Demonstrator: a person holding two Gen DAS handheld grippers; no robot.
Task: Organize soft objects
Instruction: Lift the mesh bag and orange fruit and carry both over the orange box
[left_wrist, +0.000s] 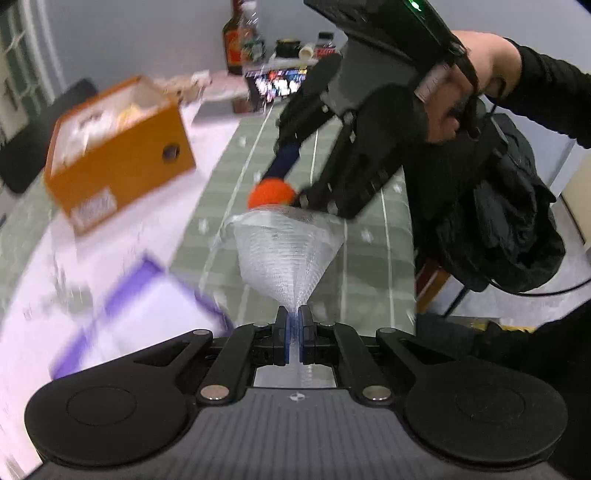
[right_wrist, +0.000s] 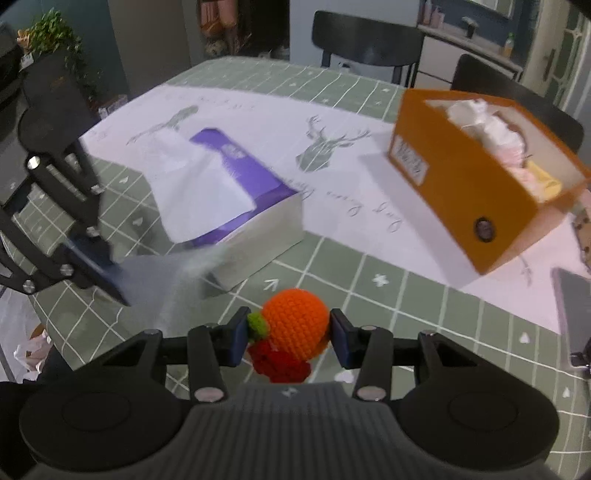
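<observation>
While both tongs are held above the table (right_wrist: 332, 266), a soft thing is gripped in each. The left tongs (left_wrist: 294, 325) are pressed together on the thin end of a clear plastic bag (left_wrist: 288, 251). The bag is spread out like a fan from the blue pads (left_wrist: 286, 332) toward the orange box (left_wrist: 122, 147). In the right wrist view the same bag (right_wrist: 166, 280) is seen as a pale blur beside the left tongs (right_wrist: 99, 266), near the purple tissue box.

The right tongs (right_wrist: 291, 332) are partly spread and are pinching a knitted orange fruit (right_wrist: 295, 321). One pad is pressed on each side of the fruit. A small green knitted bit (right_wrist: 257, 325) is seen on its left side, and a red knitted piece (right_wrist: 280, 362) is hung just under it. In the left wrist view the fruit (left_wrist: 271, 194) is seen at the tip of the right tongs (left_wrist: 295, 195), just above the open edge of the bag. A hand (left_wrist: 465, 85) in a black sleeve is wrapped around the handle.

The table is covered with a green checked cloth and a white mat with deer drawings (right_wrist: 325, 147). The purple tissue box (right_wrist: 236, 199) is set on the mat, left of the orange box (right_wrist: 476, 192), with a white tissue sticking out. The orange box is open on top, and soft white, pink and yellow things (right_wrist: 495, 140) are packed inside it. Bottles (left_wrist: 240, 40) are stood far behind the orange box, but they are blurred.
</observation>
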